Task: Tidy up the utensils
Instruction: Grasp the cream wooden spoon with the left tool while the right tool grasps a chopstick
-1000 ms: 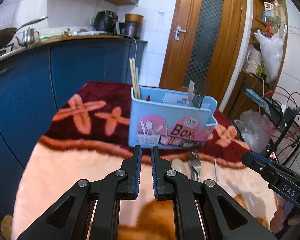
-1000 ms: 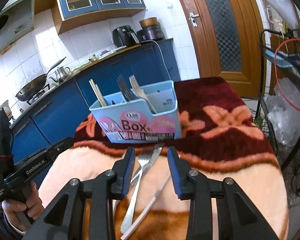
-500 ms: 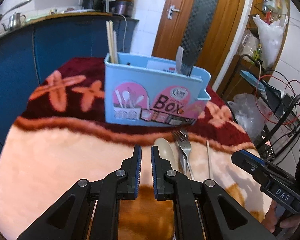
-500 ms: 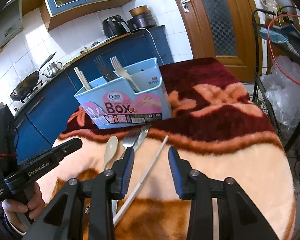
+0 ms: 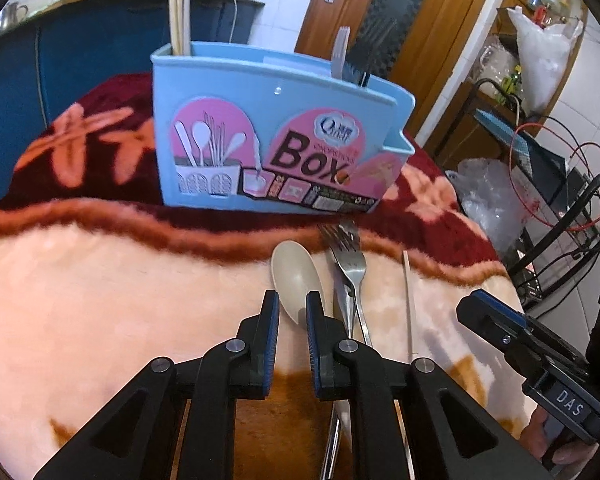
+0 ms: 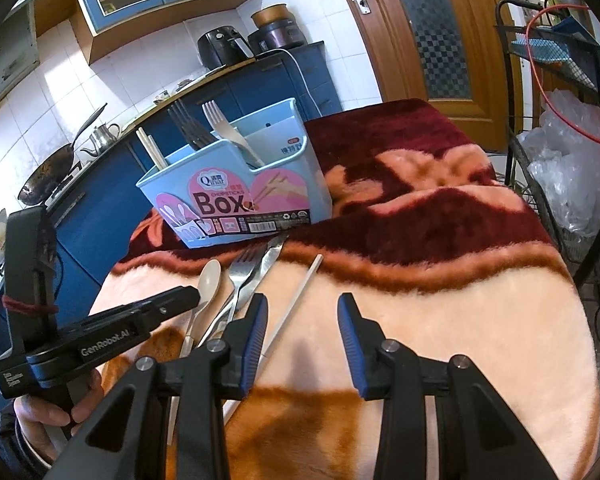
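A: At frame center of the left wrist view, beige spoon (image 5: pixel 298 278) lies on the blanket (image 5: pixel 100 280), bowl toward the blue utensil box (image 5: pixel 268 132); fork (image 5: pixel 350 258), knife (image 6: pixel 266 266) and a single chopstick (image 5: pixel 408 300) just right of it.

B: Grippers?

A: Left gripper (image 5: pixel 293 308) nearly closed, a narrow gap only, tips over the spoon's near end, holding nothing; contact unclear. Right gripper (image 6: pixel 301 314) wide apart, empty, above the chopstick at lower center of its view.

B: Surroundings?

A: Fuzzy peach-and-maroon blanket, blue cabinets (image 6: pixel 100 216) left, wooden door (image 6: pixel 424 28) upper right, wire rack (image 6: pixel 560 128) far right.

B: Change?

A: Left gripper has moved in closer; box looms larger than half a second ago. Right gripper gap unchanged.
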